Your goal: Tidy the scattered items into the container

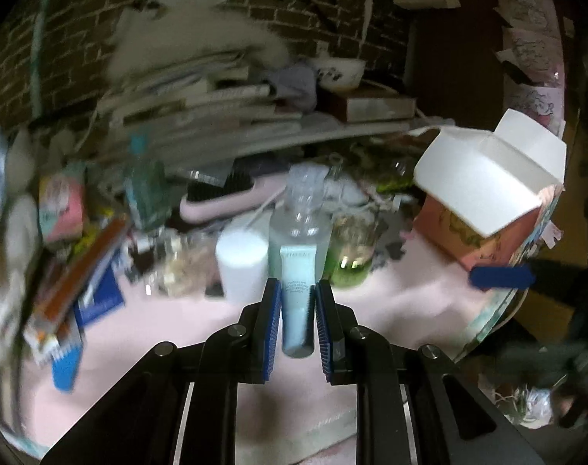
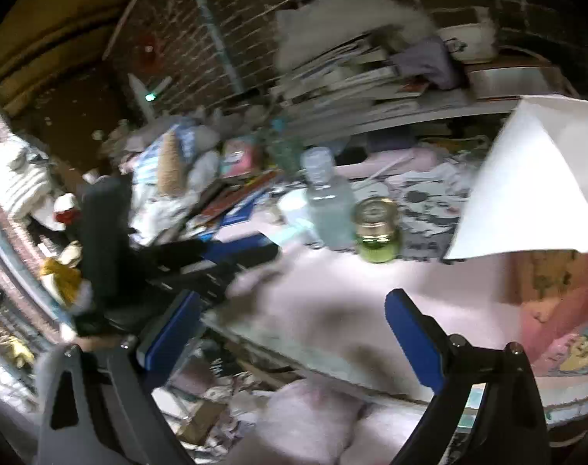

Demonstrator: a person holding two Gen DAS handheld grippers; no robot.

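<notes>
tube [image 1: 297, 302] | l gripper [image 1: 298, 302] pinching it, clear of pink table [image 1: 391, 310] | r gripper [image 2: 294, 333] jaws spread, empty | box [image 1: 487, 193] near

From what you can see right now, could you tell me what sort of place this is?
Probably a cluttered bedroom or dorm desk. A brick wall stands behind stacked books, and toiletries crowd the pink table: a clear bottle, a green jar, a hairbrush.

Pale blue plastic tube [image 1: 297, 302], blue-padded tool [image 1: 298, 286], green glass jar [image 1: 350, 259], pink counter [image 1: 402, 302], white cardboard box flap [image 1: 487, 178].
</notes>
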